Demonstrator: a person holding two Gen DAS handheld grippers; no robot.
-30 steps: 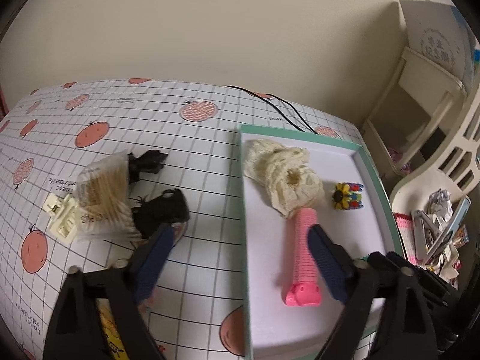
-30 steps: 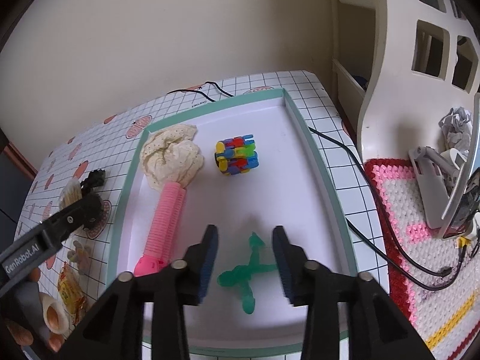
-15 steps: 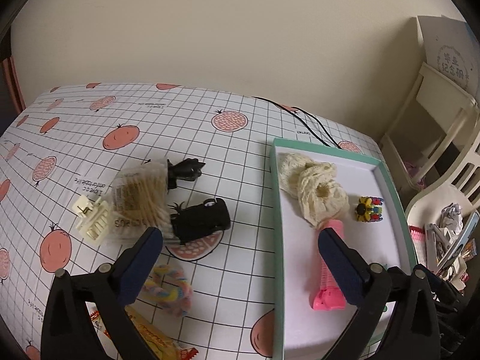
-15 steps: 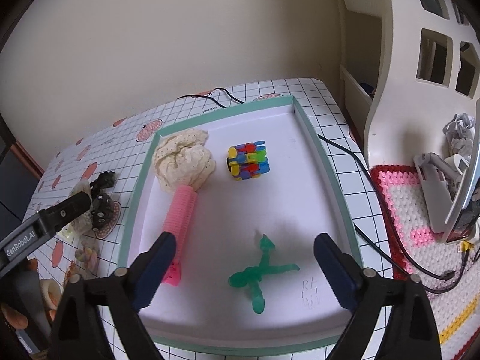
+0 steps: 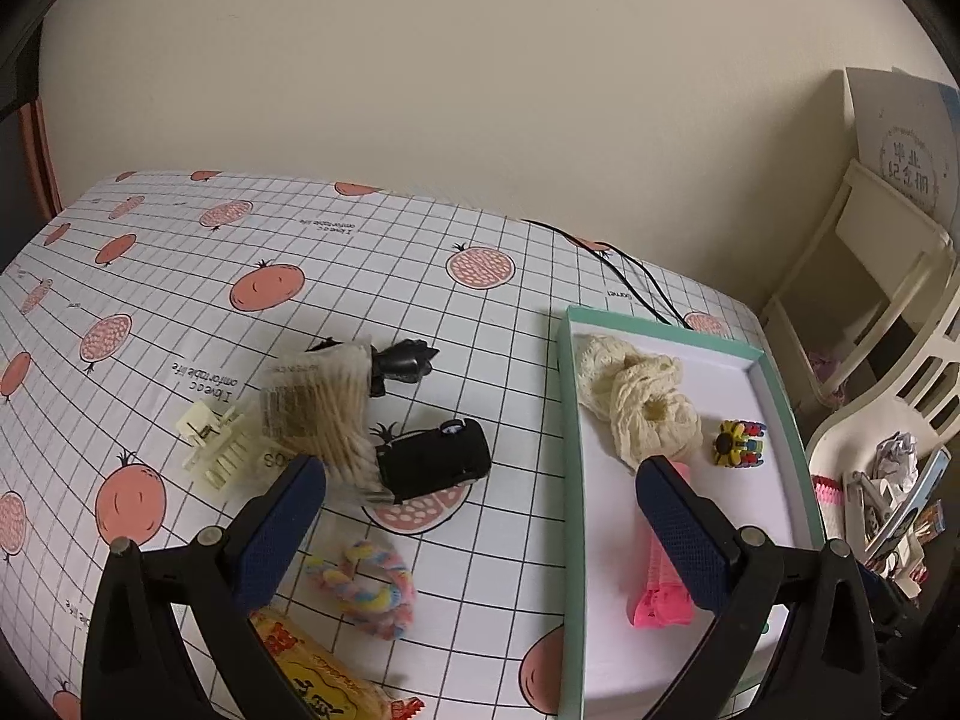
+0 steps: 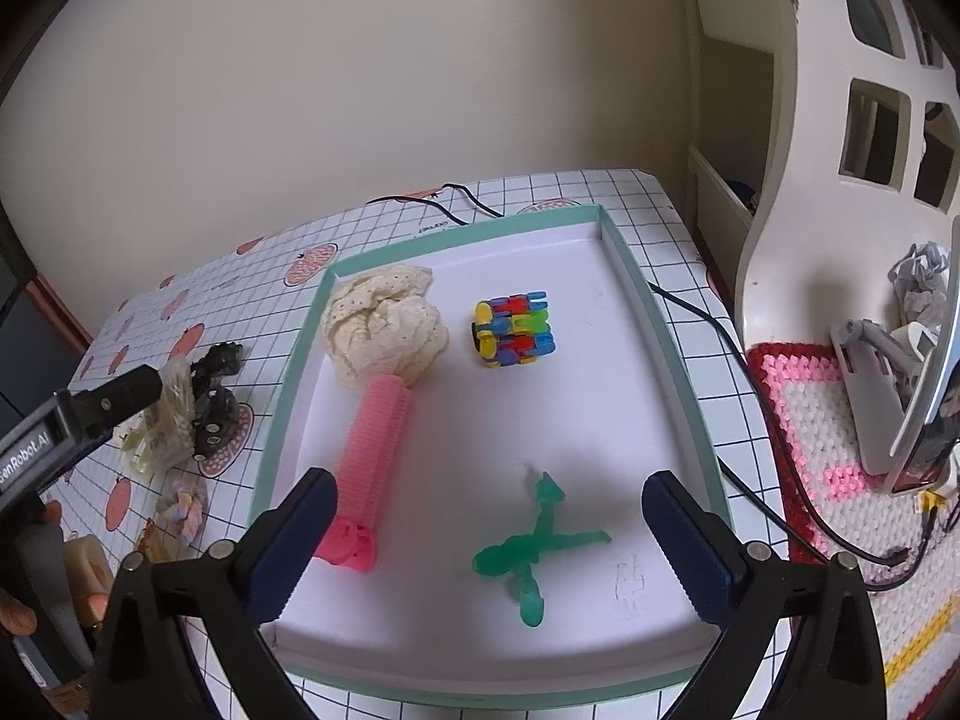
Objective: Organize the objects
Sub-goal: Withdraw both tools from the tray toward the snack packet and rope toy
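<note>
A white tray with a teal rim holds a cream cloth, a pink hair roller, a multicoloured block toy and a green toy figure. My right gripper hangs open above the figure, empty. My left gripper is open over the table, straddling the tray's left rim. Below it lie a black toy car, a pack of cotton swabs, a pastel rope knot, a black clip and a cream clip.
A yellow snack packet lies at the table's near edge. Black cables run off the right side. A white chair and a crocheted mat with clutter stand to the right. A wall backs the table.
My right gripper opened wide, let go of the green figure onto the tray and lifted back. My left gripper drew back and leftward, so more of the table shows.
</note>
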